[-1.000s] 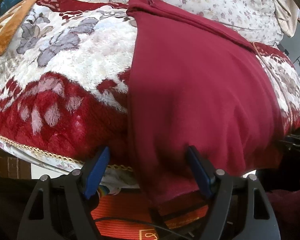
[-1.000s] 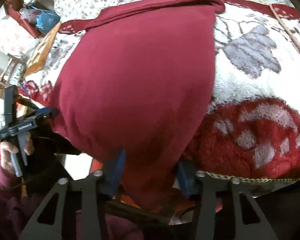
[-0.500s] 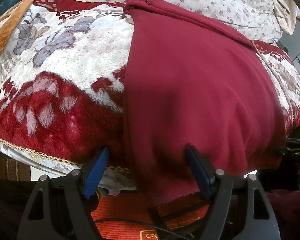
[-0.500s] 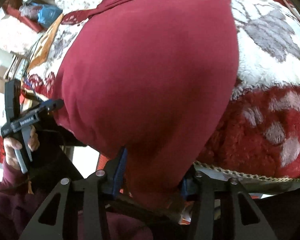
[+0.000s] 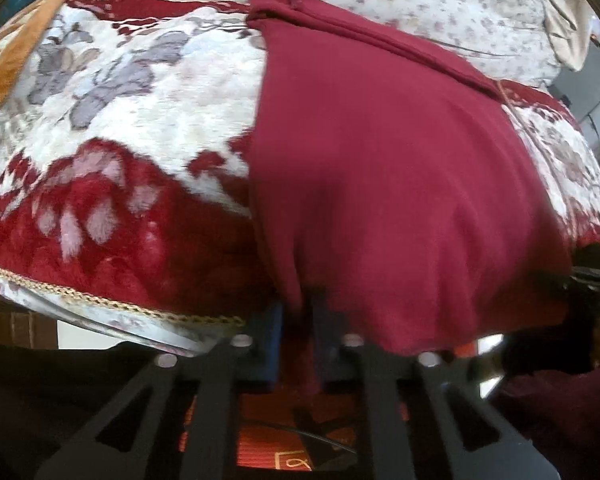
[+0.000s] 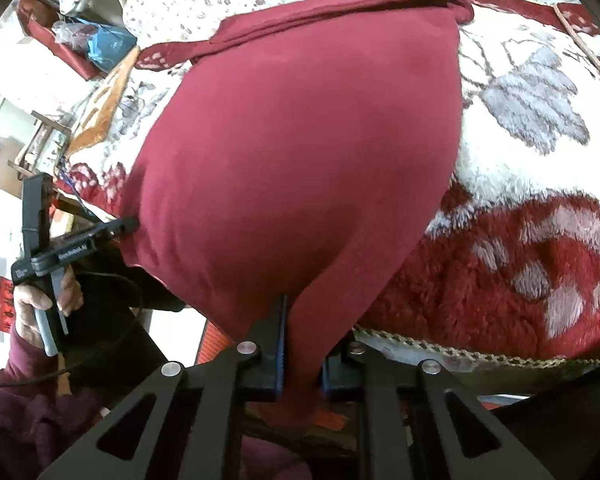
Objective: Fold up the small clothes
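where both fingers pinch, maroon garment [image 5: 400,184] hem between

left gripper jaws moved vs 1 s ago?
Yes. The left gripper has closed inward onto the maroon garment hem; against the blanket's gold trim, it otherwise sits about where it was.

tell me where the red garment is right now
The red garment lies spread on the floral blanket, its near hem overhanging the bed edge, pinched at both corners.
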Demonstrator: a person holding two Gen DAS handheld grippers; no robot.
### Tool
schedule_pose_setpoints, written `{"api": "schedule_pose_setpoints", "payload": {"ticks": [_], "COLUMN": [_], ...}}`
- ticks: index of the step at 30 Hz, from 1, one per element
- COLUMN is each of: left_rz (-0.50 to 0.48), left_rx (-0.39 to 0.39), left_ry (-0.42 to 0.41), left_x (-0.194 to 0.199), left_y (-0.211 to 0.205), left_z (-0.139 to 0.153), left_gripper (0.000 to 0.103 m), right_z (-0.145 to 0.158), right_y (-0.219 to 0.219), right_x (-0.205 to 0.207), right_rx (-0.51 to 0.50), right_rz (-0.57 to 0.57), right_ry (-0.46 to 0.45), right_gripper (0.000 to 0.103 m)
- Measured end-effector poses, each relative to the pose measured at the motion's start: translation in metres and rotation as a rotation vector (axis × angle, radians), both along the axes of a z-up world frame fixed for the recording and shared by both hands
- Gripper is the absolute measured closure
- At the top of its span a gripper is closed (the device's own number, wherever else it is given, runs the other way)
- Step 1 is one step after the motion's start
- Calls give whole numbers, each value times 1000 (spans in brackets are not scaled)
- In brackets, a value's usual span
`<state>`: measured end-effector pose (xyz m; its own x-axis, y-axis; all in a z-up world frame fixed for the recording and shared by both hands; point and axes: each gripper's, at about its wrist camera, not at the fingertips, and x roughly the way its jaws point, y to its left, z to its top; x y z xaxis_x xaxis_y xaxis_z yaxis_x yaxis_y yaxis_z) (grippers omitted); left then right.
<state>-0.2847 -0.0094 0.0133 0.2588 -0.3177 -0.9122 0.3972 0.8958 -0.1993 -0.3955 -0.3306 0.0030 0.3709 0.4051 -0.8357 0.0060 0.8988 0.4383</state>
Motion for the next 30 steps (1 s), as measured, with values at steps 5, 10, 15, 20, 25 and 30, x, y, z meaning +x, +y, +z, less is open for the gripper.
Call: {"api": "schedule_pose_setpoints", "payload": {"ticks": [5,10,15,20,25,30], "left_rz": [-23,8,22,59,84,114], "left_rx": [-68,-172,-168,-174,-180,-168], "left_ry": [-4,-70,-142,-200,-269,-284], "left_x": [2,15,35,70,113,168], "left_y": [1,10,-4,-18,-35,-60], "left_z": [24,64,81,95,114,114], "left_gripper": [94,94,94,94,94,95], "right_z": [15,38,64,87,100,97], "right_y": [-5,-22,-38,-52,-76,-98], "right_x": [1,4,17,47,91,148], "right_rx": [81,169,192,143,117,124], "right_rz": [-7,-35,-82,-121,-171,-212], "right_ry": [-36,-100,-181,-252,-290,-290], "right_gripper": [91,91,91,92,92,92]}}
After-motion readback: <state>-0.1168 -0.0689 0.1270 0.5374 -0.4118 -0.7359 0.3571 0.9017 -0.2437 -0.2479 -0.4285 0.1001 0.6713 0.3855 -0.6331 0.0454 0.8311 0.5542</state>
